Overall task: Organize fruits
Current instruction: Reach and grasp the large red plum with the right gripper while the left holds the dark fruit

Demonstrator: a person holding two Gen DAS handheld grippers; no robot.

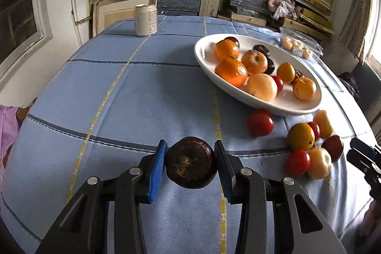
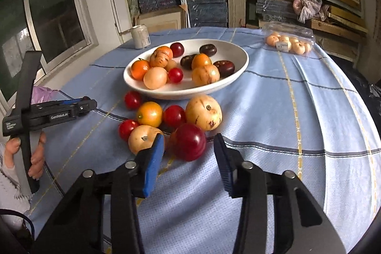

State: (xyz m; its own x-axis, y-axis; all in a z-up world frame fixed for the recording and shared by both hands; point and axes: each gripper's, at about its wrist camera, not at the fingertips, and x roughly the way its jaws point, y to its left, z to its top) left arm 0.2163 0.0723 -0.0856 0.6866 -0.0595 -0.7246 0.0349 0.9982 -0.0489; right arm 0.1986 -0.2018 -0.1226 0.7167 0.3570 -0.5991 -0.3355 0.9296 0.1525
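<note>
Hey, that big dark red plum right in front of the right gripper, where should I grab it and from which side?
Grip the dark red plum across its widest middle, coming straight forward and down with the right gripper open. The plum is round and smooth, so the pads should close on opposite flanks. One blue finger has to slip between it and the pale yellow fruit close beside it.

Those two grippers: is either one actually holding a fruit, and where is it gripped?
The left gripper holds a dark brown fruit, pinched on its two opposite sides by the blue pads. The right gripper is open, holding nothing, with a red fruit just ahead.
</note>
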